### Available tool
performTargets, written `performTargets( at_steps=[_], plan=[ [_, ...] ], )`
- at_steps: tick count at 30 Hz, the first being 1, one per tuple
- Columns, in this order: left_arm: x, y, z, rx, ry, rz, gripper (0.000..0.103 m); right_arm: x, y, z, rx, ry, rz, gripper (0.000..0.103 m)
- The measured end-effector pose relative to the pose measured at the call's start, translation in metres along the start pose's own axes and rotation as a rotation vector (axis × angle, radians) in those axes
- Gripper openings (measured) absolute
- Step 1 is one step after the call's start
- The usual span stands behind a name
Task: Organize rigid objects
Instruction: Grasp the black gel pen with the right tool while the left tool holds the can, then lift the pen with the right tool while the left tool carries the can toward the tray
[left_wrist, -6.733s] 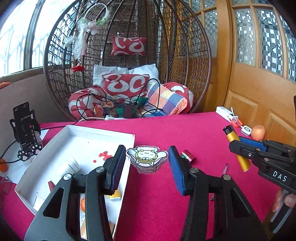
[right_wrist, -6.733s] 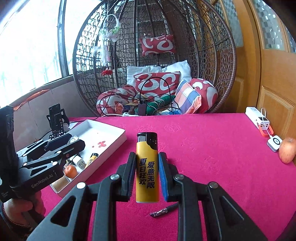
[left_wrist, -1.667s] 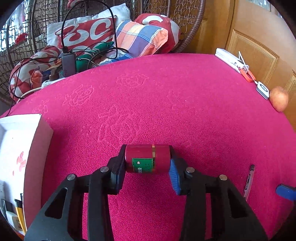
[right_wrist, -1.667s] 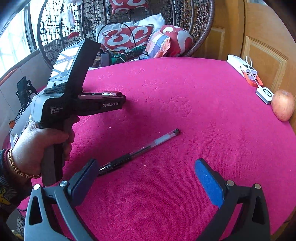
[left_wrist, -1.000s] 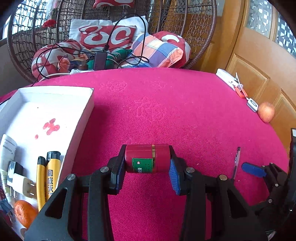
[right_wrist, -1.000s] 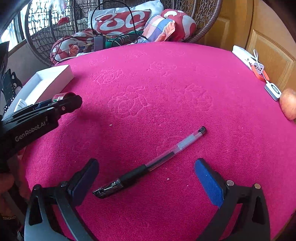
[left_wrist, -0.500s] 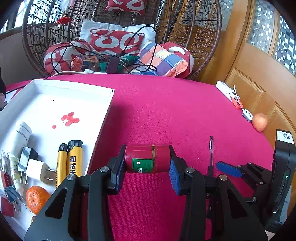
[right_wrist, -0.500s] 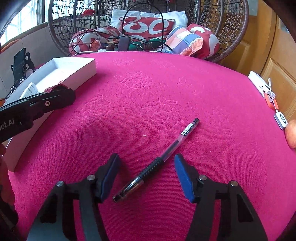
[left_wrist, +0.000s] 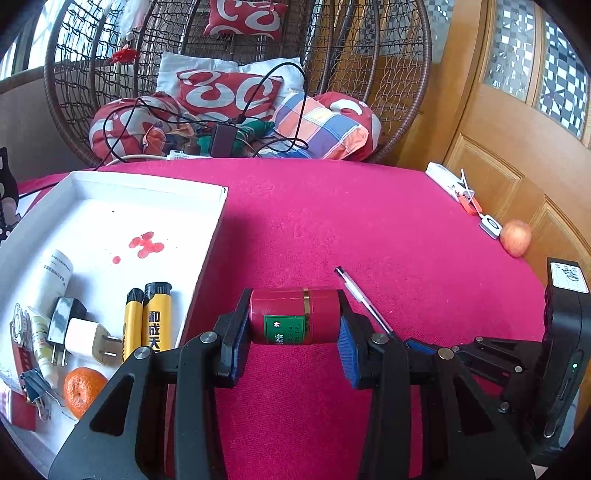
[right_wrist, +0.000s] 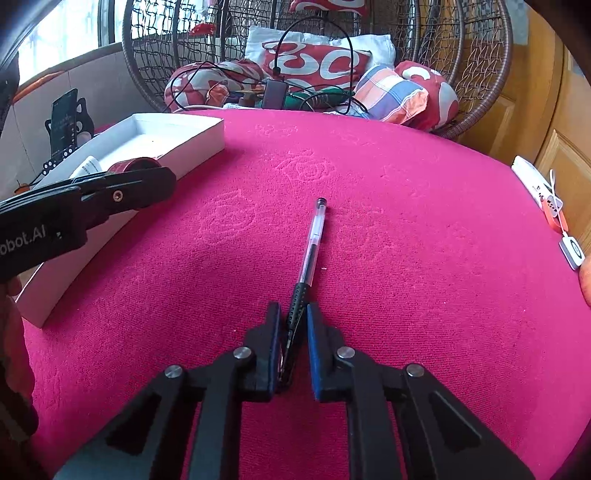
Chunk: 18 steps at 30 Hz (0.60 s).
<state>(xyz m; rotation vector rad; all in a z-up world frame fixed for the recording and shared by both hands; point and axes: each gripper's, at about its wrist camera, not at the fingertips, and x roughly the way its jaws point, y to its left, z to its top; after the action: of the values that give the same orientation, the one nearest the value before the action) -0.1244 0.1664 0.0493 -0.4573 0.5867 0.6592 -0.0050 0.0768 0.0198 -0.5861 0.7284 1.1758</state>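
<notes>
Crimson cloth covers the round table (right_wrist: 406, 221). Left gripper (left_wrist: 291, 325) clamps a small red tin (left_wrist: 294, 315) endwise beside the white tray's (left_wrist: 207, 251) right edge — for dropping in; right gripper (right_wrist: 290, 332) pinches the clear pen's (right_wrist: 312, 240) black grip mid-table.

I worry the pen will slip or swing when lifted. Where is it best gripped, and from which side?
Judging by its shape, the black ribbed grip section near the tip of the pen: it looks less slick than the clear barrel. Come from above, jaws across the shaft, as it lies flat on the red cloth. The right gripper, which has just been closing, already clamps there.
</notes>
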Motion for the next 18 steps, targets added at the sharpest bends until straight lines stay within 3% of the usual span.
performTargets(
  at_steps=[18],
  plan=[
    [-0.030,-0.008,0.001,0.064,-0.082,0.033,0.040,-0.047,-0.010,-0.001,0.092,-0.143,0.073,0.008]
  ],
)
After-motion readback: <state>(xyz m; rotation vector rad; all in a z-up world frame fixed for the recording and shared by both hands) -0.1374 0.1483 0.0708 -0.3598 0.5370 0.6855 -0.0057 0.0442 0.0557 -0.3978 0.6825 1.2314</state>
